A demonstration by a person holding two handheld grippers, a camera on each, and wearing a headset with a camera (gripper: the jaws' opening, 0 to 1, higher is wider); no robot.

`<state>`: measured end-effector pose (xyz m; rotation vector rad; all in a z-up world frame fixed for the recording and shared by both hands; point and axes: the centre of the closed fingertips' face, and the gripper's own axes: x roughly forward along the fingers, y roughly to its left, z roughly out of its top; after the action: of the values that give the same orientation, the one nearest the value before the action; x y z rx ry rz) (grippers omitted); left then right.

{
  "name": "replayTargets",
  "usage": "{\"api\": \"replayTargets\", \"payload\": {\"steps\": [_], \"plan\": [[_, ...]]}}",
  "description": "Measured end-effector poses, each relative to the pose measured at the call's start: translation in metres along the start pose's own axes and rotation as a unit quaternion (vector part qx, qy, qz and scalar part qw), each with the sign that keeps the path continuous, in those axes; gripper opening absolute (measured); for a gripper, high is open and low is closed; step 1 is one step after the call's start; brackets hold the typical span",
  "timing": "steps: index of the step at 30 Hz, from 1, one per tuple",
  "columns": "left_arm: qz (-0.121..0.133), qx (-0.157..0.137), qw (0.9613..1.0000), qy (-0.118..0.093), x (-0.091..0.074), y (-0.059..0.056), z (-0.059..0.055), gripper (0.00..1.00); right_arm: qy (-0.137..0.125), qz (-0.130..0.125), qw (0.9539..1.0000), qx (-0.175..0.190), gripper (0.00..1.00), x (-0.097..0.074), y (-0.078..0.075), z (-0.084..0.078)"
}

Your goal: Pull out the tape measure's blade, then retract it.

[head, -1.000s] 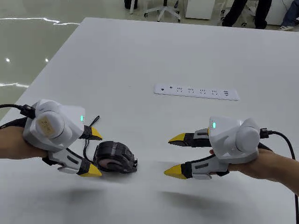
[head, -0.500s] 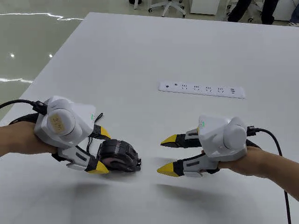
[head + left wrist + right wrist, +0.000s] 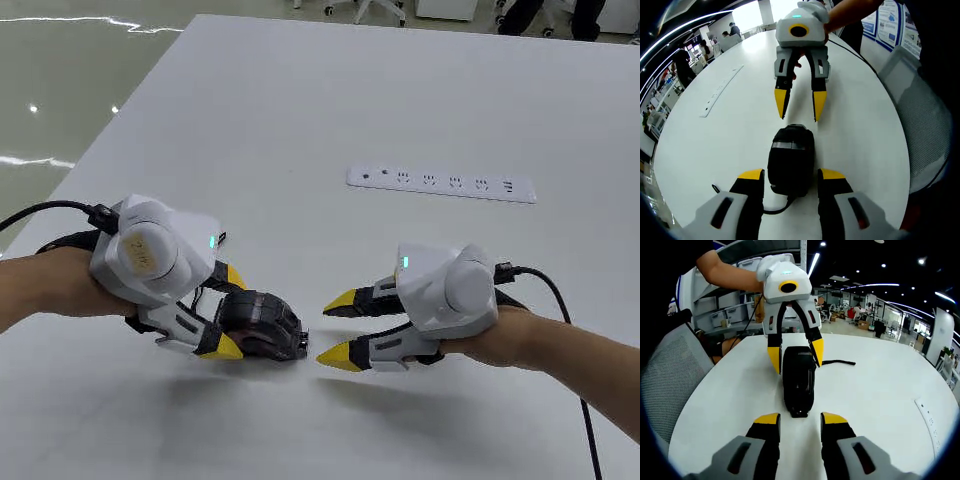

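Black tape measure (image 3: pixel 258 325) at white table's (image 3: pixel 330 110) 7 o'clock. Left gripper (image 3: pixel 228 311) jaws flank it; whether clamped, cannot tell. Right gripper (image 3: pixel 335 328) at its 3 o'clock, jaws apart. Risk: loose hold lets it slide with pull.

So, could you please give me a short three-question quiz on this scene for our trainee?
1. Which gripper's jaws flank the black round-cased tape measure on the white table?
2. True or false: the right gripper is shut on the tape measure.
3. What lies farther across the table? A) long white power strip B) red mug C) scissors
Key: 1 left gripper; 2 false, it is open; 3 A.
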<state>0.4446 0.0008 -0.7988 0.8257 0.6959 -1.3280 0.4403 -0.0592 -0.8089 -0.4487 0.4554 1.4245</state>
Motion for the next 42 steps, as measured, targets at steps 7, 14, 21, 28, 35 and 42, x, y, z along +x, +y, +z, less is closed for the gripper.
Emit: {"api": "replayTargets", "payload": {"steps": [7, 14, 21, 28, 35, 42], "plan": [[-0.003, -0.001, 1.0, 0.002, 0.002, 0.001, -0.001, 0.35, 0.007, 0.006, 0.9999, -0.01, 0.28, 0.01, 0.002, -0.001], [-0.002, 0.004, 1.0, 0.004, 0.007, -0.001, -0.003, 0.31, 0.015, 0.006, 0.9998, -0.006, 0.21, 0.02, 0.001, -0.004], [0.001, 0.006, 1.0, 0.005, 0.008, -0.001, -0.003, 0.29, 0.024, 0.008, 0.9996, -0.01, 0.17, 0.023, 0.002, -0.008], [-0.001, 0.008, 1.0, 0.004, 0.008, -0.002, -0.003, 0.28, 0.027, 0.005, 0.9996, 0.008, 0.15, 0.027, 0.004, -0.013], [-0.004, 0.001, 1.0, 0.006, 0.009, -0.002, -0.004, 0.28, 0.027, 0.003, 0.9996, 0.007, 0.15, 0.026, 0.004, -0.014], [-0.004, -0.004, 1.0, 0.005, 0.008, -0.002, -0.005, 0.28, 0.029, -0.001, 0.9996, -0.005, 0.13, 0.027, 0.004, -0.014]]}}
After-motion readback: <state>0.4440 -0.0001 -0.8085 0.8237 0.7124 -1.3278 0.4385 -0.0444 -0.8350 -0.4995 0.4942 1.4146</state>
